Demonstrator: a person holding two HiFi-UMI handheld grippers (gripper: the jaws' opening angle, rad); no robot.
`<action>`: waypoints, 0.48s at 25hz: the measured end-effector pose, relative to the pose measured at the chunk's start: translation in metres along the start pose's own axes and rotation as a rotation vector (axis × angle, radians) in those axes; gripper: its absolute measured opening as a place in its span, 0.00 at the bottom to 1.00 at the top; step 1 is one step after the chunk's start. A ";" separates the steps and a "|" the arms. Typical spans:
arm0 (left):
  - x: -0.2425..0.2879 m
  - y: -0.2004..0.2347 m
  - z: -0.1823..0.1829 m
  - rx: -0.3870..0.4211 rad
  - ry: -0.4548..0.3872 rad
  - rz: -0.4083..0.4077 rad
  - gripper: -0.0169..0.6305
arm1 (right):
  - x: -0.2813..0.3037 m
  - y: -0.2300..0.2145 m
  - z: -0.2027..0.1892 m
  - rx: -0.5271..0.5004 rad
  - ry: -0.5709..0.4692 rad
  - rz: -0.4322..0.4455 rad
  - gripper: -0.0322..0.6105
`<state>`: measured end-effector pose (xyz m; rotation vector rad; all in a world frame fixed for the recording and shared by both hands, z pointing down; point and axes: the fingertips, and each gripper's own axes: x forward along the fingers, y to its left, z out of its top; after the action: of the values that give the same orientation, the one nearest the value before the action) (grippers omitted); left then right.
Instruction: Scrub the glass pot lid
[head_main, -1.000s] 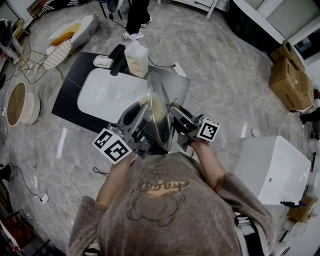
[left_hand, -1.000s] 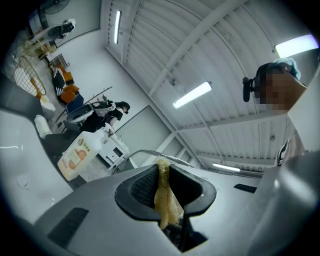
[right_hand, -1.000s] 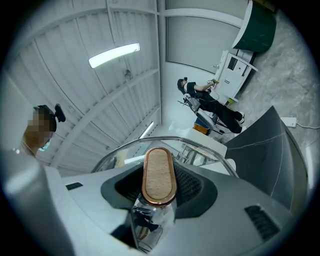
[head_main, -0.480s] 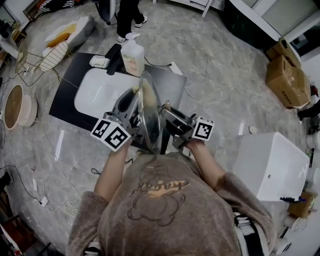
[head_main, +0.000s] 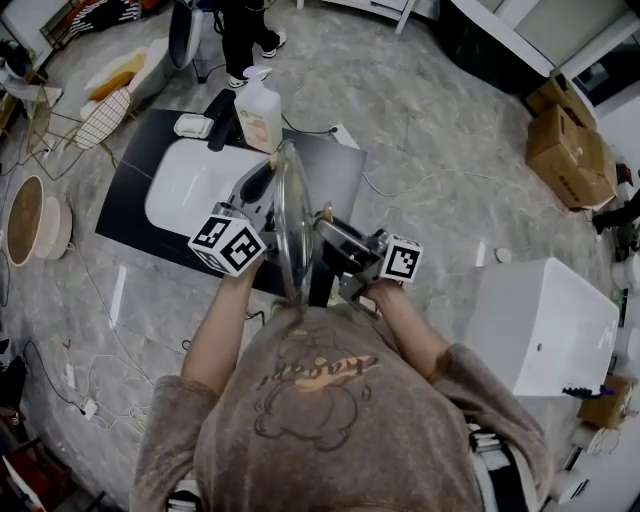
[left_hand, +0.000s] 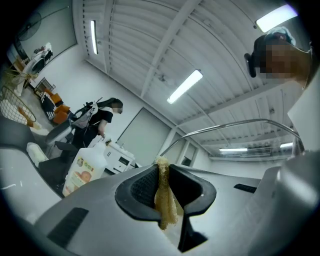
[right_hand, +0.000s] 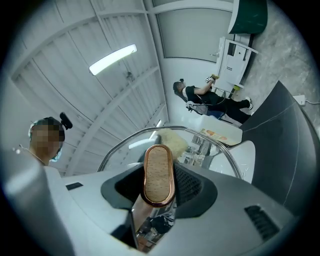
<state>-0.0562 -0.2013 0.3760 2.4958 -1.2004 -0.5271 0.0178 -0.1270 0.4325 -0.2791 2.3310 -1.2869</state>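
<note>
the glass pot lid (head_main: 292, 225) has been swung from a slant to stand nearly on edge above the white sink (head_main: 185, 185), and drawn closer to the person. its wooden knob (right_hand: 159, 172) is clamped in the right tongs (right_hand: 159, 190). a yellow scrub pad (left_hand: 165, 205) is pinched in the left tongs (left_hand: 167, 177), close by the glass. scrubbing is judged under way, with a fresh patch being offered.
</note>
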 end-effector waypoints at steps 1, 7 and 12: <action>0.001 0.002 -0.005 0.002 0.012 0.004 0.14 | 0.000 0.002 0.000 0.004 -0.006 0.007 0.32; 0.002 0.013 -0.038 -0.005 0.103 0.027 0.14 | -0.001 0.007 0.006 0.020 -0.047 0.030 0.32; -0.006 0.010 -0.063 -0.046 0.163 0.025 0.14 | -0.003 0.009 0.011 0.033 -0.082 0.036 0.32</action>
<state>-0.0377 -0.1946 0.4366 2.4292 -1.1432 -0.3329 0.0264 -0.1295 0.4211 -0.2731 2.2347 -1.2714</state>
